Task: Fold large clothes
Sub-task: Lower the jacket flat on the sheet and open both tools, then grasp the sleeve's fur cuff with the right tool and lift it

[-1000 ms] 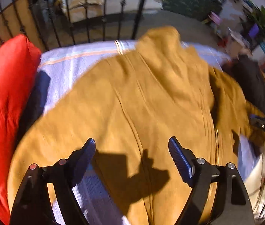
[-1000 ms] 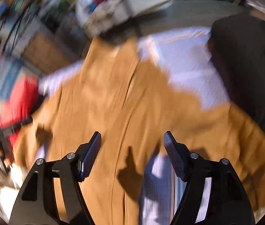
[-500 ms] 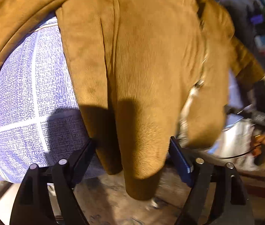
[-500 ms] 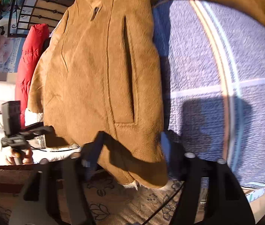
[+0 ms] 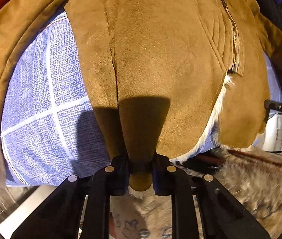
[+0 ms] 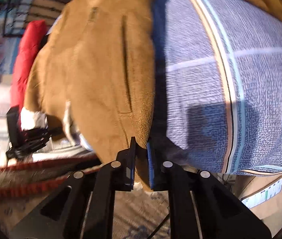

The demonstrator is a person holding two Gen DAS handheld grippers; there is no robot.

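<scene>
A tan suede jacket (image 5: 156, 45) with white fleece lining and a metal zipper (image 5: 234, 39) lies front up on a bed with a blue-and-white patterned cover (image 5: 47, 103). My left gripper (image 5: 140, 172) is shut on the jacket's bottom hem corner at the bed's near edge. In the right wrist view the jacket (image 6: 101, 63) shows a slit pocket (image 6: 126, 63), and my right gripper (image 6: 141, 165) is shut on the other hem corner. The other gripper shows at the left of the right wrist view (image 6: 27, 135).
A red pillow (image 6: 26, 59) lies beyond the jacket on the bed. A patterned rug (image 5: 240, 191) covers the floor below the bed edge. A cardboard box with a label (image 6: 264, 195) sits by the bed. The jacket's sleeves (image 5: 21, 39) spread to both sides.
Both grippers dropped from above the jacket to the bed's near edge, then closed from open onto the jacket's hem corners.
</scene>
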